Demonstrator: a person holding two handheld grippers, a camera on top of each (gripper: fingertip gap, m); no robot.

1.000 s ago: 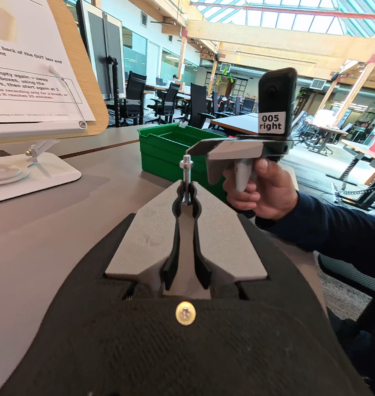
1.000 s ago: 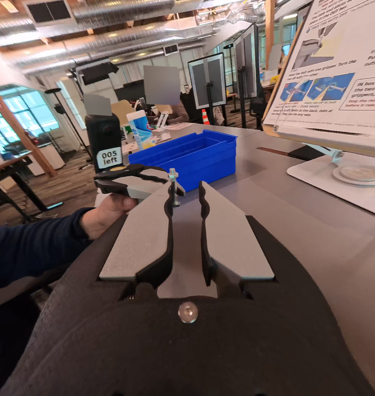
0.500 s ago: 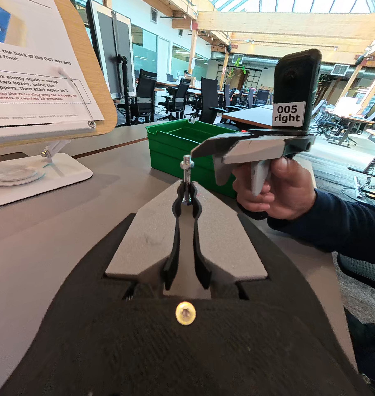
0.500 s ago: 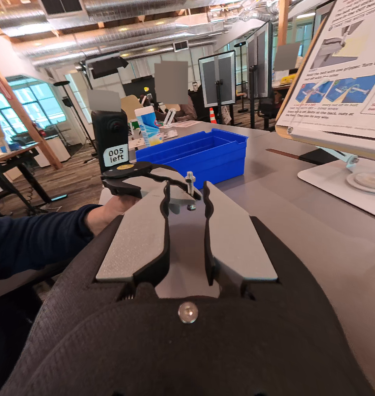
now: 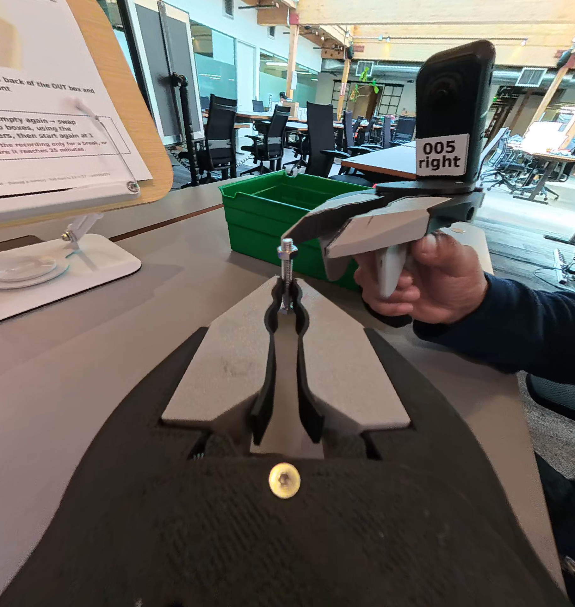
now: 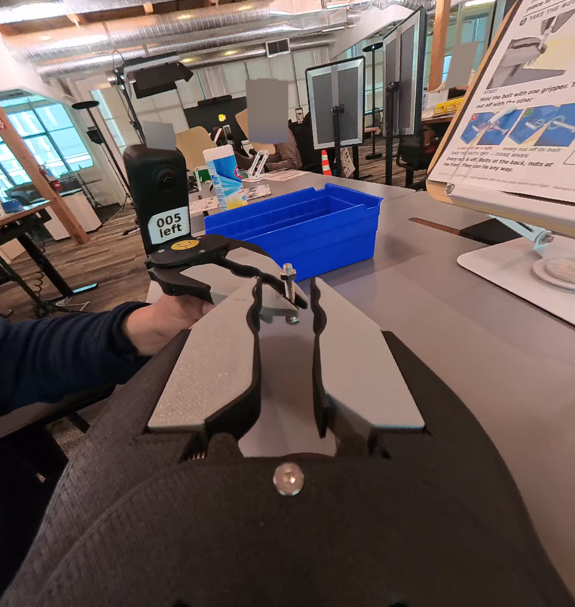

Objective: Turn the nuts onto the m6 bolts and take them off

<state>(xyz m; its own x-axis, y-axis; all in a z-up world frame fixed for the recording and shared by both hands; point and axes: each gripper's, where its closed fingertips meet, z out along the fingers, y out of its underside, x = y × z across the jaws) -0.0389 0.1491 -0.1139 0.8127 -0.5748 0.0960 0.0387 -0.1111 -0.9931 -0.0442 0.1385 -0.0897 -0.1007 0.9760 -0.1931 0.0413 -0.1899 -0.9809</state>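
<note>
My left gripper (image 5: 286, 297) is shut on the lower shank of a silver bolt (image 5: 287, 272) and holds it upright, head down, above the grey table. A nut (image 5: 287, 253) sits near the bolt's top end. The right gripper (image 5: 299, 235) comes in from the right, its tips just right of the nut and apart from it. In the right wrist view my right gripper (image 6: 284, 289) is open, with the bolt (image 6: 290, 289) and its nut (image 6: 288, 272) standing between and just beyond the fingertips. The left gripper (image 6: 297, 303) shows there gripping the bolt.
A green bin (image 5: 263, 210) stands behind the bolt in the left wrist view. A blue bin (image 6: 312, 236) stands behind it in the right wrist view. An instruction board on a white stand (image 5: 59, 266) is at the left there, and at the right (image 6: 509, 269) here. The grippers are tip to tip, or close to it.
The right gripper has swung round toward the bolt: the bolt went from beside its left finger to between the open fingertips. The left gripper kept hold of the bolt.
</note>
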